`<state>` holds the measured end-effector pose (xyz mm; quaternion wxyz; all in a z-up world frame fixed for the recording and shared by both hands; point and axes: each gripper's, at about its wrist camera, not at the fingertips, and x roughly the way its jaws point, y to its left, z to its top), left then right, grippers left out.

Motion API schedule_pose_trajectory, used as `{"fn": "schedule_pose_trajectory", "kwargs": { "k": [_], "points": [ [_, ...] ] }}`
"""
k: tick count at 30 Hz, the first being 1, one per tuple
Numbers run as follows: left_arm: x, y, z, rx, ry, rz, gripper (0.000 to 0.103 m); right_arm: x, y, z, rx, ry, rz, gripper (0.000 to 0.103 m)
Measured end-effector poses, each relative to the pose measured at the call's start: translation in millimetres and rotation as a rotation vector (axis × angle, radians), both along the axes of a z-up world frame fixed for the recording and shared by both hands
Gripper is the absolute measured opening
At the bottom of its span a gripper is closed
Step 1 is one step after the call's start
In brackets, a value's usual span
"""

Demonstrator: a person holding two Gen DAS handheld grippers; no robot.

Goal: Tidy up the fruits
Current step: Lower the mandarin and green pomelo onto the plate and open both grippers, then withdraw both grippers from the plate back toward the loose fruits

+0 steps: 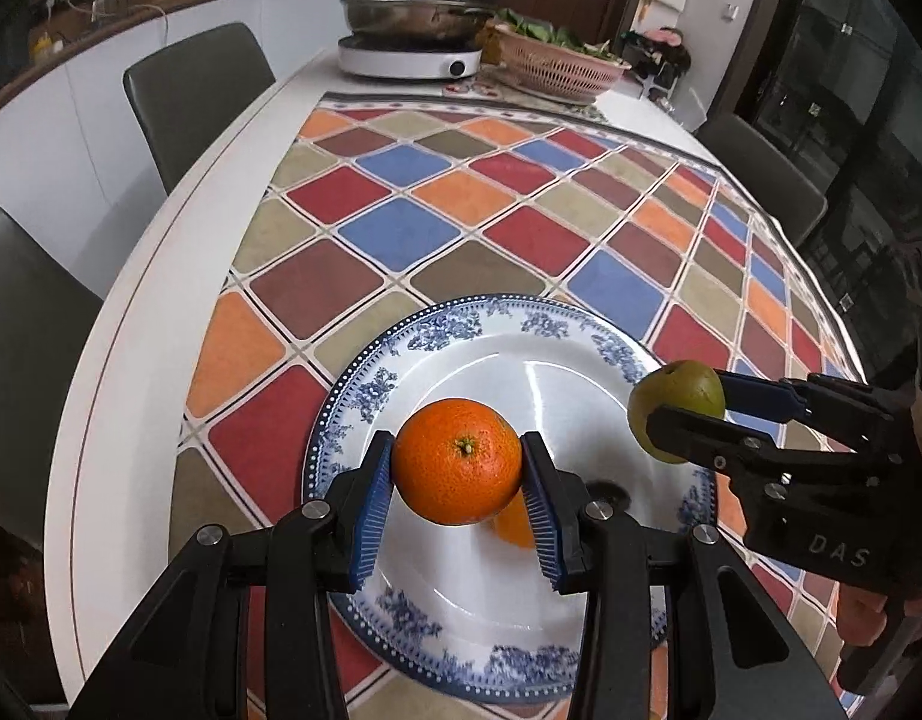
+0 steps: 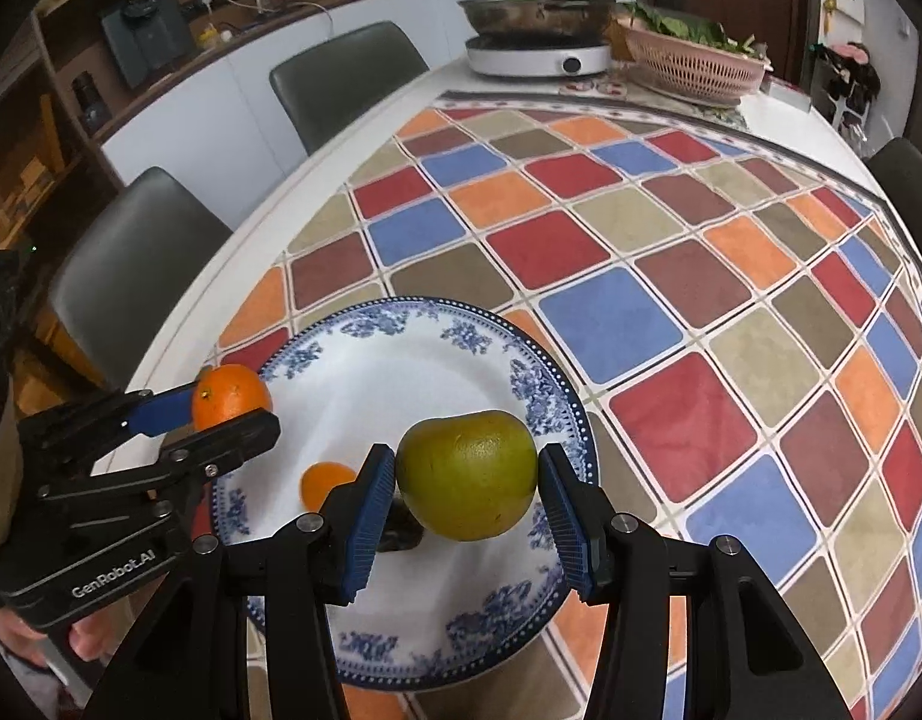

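My left gripper [image 1: 458,468] is shut on an orange [image 1: 456,461] and holds it above the blue-and-white plate [image 1: 437,336]. My right gripper [image 2: 468,480] is shut on a green fruit [image 2: 466,474] and holds it above the same plate [image 2: 401,324]. In the left wrist view the green fruit [image 1: 676,402] and right gripper [image 1: 682,414] hang over the plate's right rim. In the right wrist view the orange [image 2: 231,396] and left gripper [image 2: 233,405] are over the plate's left rim. A small orange fruit [image 2: 324,483] lies on the plate, also partly visible [image 1: 511,525] under the held orange.
The plate sits on a checkered tablecloth [image 1: 490,210] on a white table [image 1: 179,276]. An induction cooker with a steel pan [image 1: 410,36] and a pink basket of greens [image 1: 556,63] stand at the far end. Dark chairs [image 1: 197,96] line the left side.
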<state>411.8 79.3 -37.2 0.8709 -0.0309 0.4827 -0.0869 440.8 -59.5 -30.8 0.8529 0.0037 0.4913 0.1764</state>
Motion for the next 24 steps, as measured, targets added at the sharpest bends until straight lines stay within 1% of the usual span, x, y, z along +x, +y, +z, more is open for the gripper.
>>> {"fn": "schedule_pose_trajectory", "kwargs": {
  "k": [2, 6, 7, 8, 9, 12, 14, 16, 17, 19, 20, 21, 22, 24],
  "points": [
    [3, -1, -3, 0.004, 0.007, 0.003, 0.041, 3, -1, -4, 0.018, 0.022, -0.004, 0.050],
    [5, -3, -5, -0.005, 0.019, 0.003, 0.042, 6, -1, -9, 0.022, 0.035, -0.003, 0.051],
    [5, -3, -6, -0.004, 0.022, 0.003, 0.044, 6, -1, -10, 0.027, 0.042, -0.002, 0.051],
    [3, -3, -5, 0.004, 0.015, 0.006, 0.051, 6, -2, -11, 0.032, 0.051, 0.000, 0.051],
    [2, -4, -3, 0.006, 0.008, 0.006, 0.054, 7, -3, -11, 0.032, 0.058, 0.001, 0.051],
    [-6, -3, 5, 0.022, -0.024, 0.010, 0.054, 4, -7, -10, 0.030, 0.057, -0.012, 0.051],
    [-13, -4, 12, 0.048, -0.037, 0.018, 0.054, -1, -10, -4, 0.030, 0.029, -0.018, 0.051],
    [-21, -6, 19, 0.056, -0.048, 0.009, 0.054, -7, -11, 6, 0.029, 0.000, -0.022, 0.051],
    [-29, -8, 24, 0.072, -0.058, 0.006, 0.054, -11, -12, 10, 0.027, -0.014, -0.019, 0.051],
    [-40, -10, 32, 0.092, -0.078, 0.005, 0.054, -22, -14, 22, 0.009, -0.058, -0.022, 0.056],
    [-48, -10, 37, 0.101, -0.094, 0.005, 0.055, -26, -15, 27, 0.004, -0.080, -0.025, 0.061],
    [-57, -12, 43, 0.109, -0.110, 0.001, 0.056, -34, -17, 33, -0.006, -0.111, -0.030, 0.063],
    [-65, -13, 48, 0.117, -0.125, -0.002, 0.057, -41, -18, 39, -0.017, -0.136, -0.032, 0.063],
    [-78, -16, 57, 0.131, -0.153, -0.002, 0.062, -56, -21, 49, -0.028, -0.178, -0.028, 0.063]
  ]
}}
